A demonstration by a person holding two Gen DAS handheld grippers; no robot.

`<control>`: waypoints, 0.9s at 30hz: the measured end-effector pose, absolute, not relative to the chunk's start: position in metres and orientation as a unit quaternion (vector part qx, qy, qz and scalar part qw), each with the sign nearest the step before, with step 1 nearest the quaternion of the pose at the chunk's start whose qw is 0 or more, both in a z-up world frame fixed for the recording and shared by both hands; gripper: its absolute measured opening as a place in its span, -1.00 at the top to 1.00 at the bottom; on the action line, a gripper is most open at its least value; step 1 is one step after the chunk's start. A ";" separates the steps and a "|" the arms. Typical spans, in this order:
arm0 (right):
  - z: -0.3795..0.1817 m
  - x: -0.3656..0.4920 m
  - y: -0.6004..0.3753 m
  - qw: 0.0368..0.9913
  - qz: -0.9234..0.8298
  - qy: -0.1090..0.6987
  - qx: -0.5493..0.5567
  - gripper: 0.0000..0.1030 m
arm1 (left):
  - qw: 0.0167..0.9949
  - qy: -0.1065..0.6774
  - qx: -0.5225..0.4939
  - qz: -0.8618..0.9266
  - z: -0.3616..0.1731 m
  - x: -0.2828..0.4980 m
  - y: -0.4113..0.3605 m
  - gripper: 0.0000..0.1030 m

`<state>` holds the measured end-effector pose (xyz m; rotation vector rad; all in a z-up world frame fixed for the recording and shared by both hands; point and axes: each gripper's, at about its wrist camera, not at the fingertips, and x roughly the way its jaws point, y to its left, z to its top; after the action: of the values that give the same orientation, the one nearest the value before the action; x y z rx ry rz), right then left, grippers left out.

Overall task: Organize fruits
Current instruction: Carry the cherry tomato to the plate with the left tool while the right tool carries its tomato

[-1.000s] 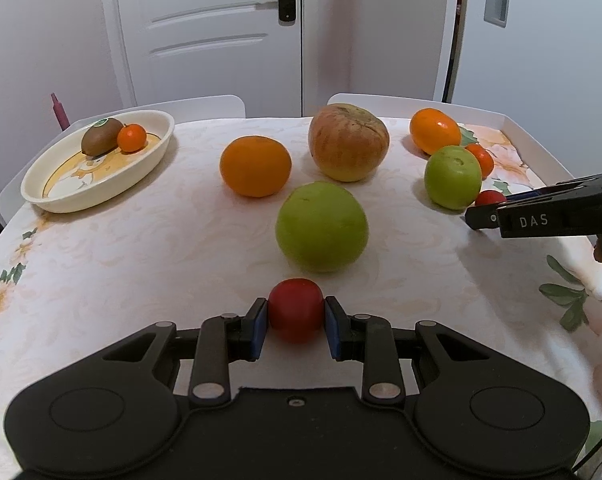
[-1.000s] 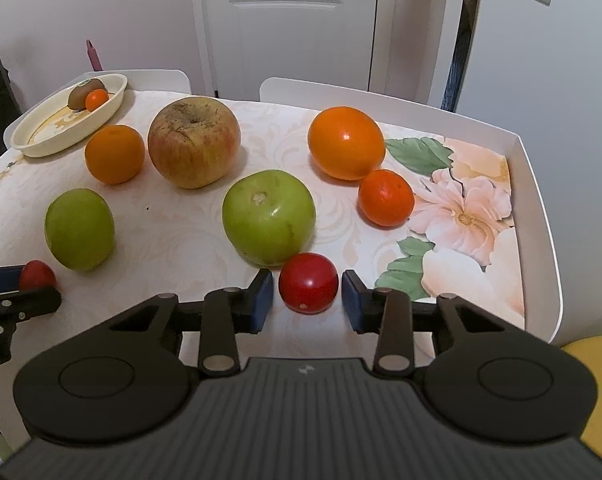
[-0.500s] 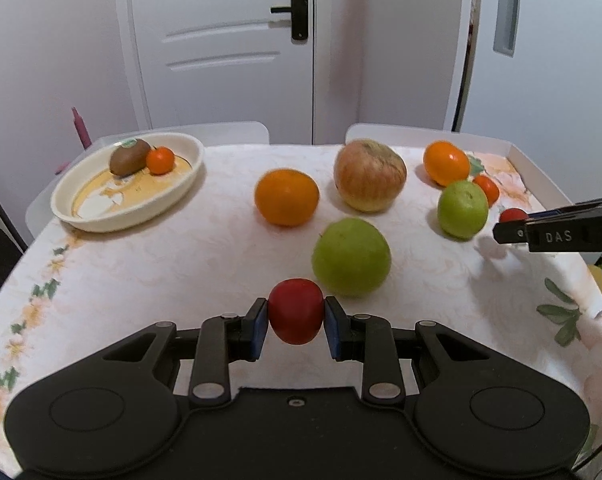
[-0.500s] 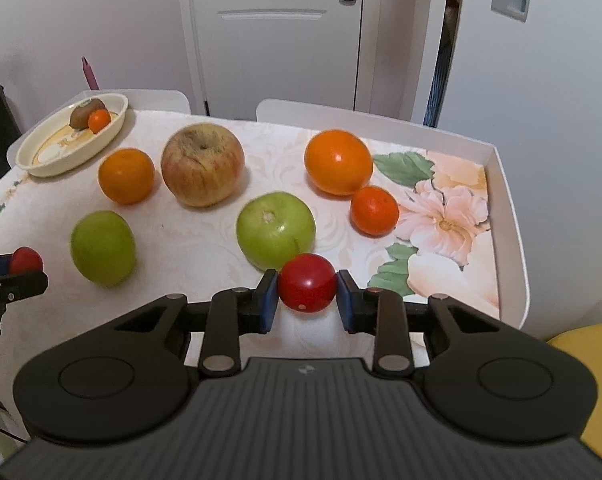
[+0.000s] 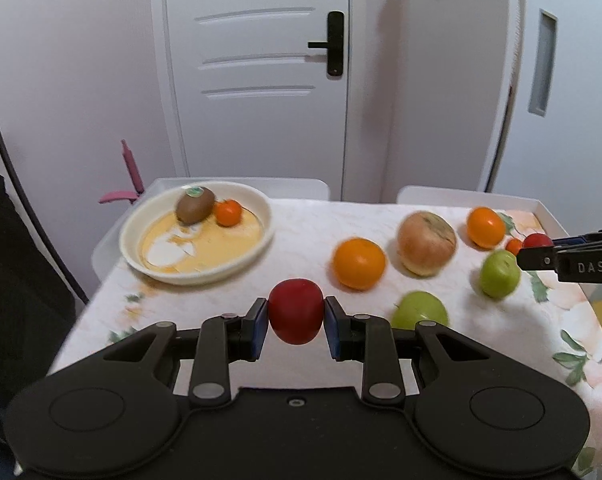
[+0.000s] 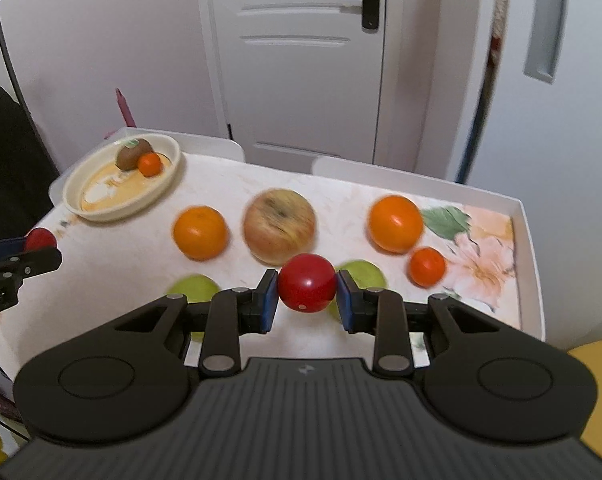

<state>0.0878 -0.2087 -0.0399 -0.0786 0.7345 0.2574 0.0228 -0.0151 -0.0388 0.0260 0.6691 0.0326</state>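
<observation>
My left gripper is shut on a small red fruit, held in the air above the table. My right gripper is shut on a second small red fruit, also lifted. A cream oval dish at the far left holds a kiwi and a small orange fruit. On the cloth lie an orange, a large apple, two green apples, another orange and a small tangerine.
The table wears a floral cloth and has a raised white rim on its right side. Two white chair backs stand behind it, before a white door. A dark garment hangs at the left.
Both grippers rose from the table with their red fruits; the right one closed onto its fruit. The views now take in more of the door and the dish.
</observation>
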 end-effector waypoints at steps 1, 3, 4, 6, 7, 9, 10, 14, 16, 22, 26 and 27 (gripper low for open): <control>-0.036 0.089 -0.202 0.925 0.127 0.356 -0.037 0.12 | 0.945 0.327 0.014 0.017 -0.036 0.024 -0.009 0.36; -0.030 0.091 -0.188 0.926 0.130 0.352 -0.036 0.12 | 0.946 0.323 0.017 0.020 -0.029 0.027 0.004 0.36; -0.028 0.092 -0.181 0.927 0.131 0.350 -0.036 0.12 | 0.947 0.320 0.018 0.021 -0.025 0.029 0.011 0.36; -0.023 0.096 -0.166 0.927 0.132 0.348 -0.035 0.12 | 0.947 0.318 0.021 0.021 -0.021 0.033 0.024 0.36; -0.021 0.097 -0.159 0.928 0.132 0.348 -0.034 0.12 | 0.947 0.318 0.022 0.021 -0.019 0.035 0.031 0.36; -0.017 0.101 -0.143 0.928 0.132 0.348 -0.030 0.12 | 0.947 0.319 0.024 0.019 -0.016 0.041 0.045 0.36; -0.016 0.102 -0.136 0.927 0.133 0.348 -0.029 0.12 | 0.947 0.319 0.025 0.017 -0.014 0.044 0.052 0.36; -0.014 0.111 -0.107 0.927 0.135 0.349 -0.028 0.12 | 0.947 0.320 0.030 0.012 -0.010 0.057 0.077 0.36; -0.015 0.116 -0.094 0.927 0.134 0.350 -0.025 0.12 | 0.947 0.320 0.033 0.007 -0.009 0.065 0.089 0.36; -0.022 0.137 -0.060 0.926 0.127 0.354 -0.018 0.12 | 0.945 0.322 0.046 -0.010 -0.012 0.094 0.121 0.36; -0.030 0.152 -0.041 0.925 0.120 0.361 -0.014 0.12 | 0.943 0.327 0.057 -0.021 -0.019 0.114 0.138 0.36; -0.033 0.156 -0.037 0.924 0.118 0.363 -0.013 0.12 | 0.942 0.329 0.060 -0.024 -0.021 0.120 0.142 0.36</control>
<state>0.1562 -0.0371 -0.0326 -0.0260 0.7439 0.2423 0.1201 0.1415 -0.0214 0.1214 0.6711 -0.0483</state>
